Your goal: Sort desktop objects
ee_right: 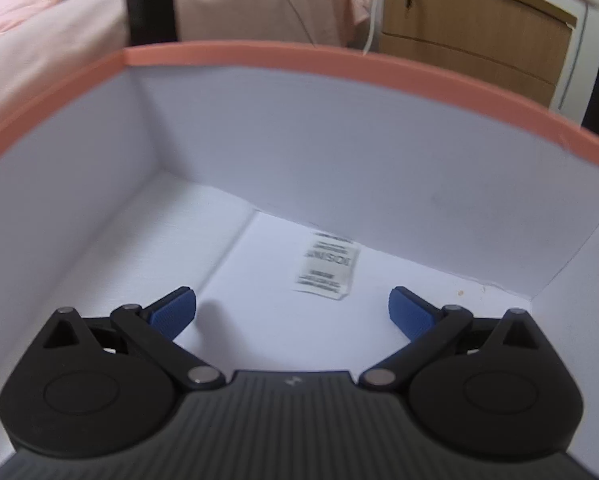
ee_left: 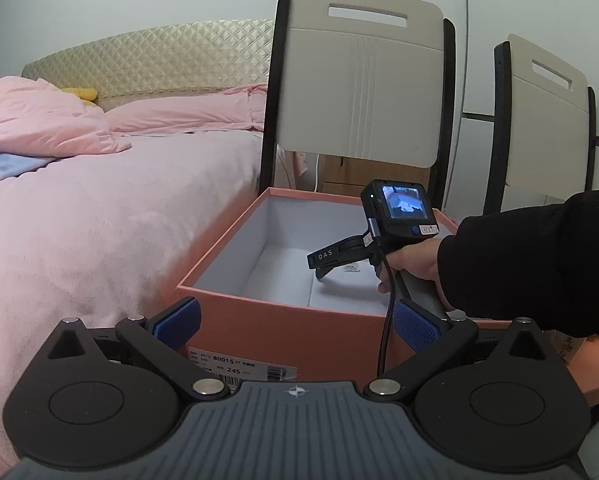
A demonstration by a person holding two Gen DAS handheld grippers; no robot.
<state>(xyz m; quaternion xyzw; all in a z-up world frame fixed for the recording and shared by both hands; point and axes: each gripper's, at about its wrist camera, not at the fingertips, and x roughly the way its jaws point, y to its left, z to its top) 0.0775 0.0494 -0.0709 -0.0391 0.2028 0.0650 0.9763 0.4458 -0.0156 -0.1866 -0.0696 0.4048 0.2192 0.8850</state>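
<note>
An open salmon-pink shoe box with a white inside stands in front of my left gripper, which is open and empty just short of the box's near wall. My right gripper reaches down into the box from the right, held by a hand in a black sleeve. In the right wrist view the right gripper is open and empty above the box floor. A small white printed packet lies flat on the floor just ahead of its fingertips. The box rim curves behind.
A bed with pink covers lies left of the box. Two chairs with beige backs stand behind it. A wooden drawer cabinet stands beyond the box. A white barcode label is on the box's near wall.
</note>
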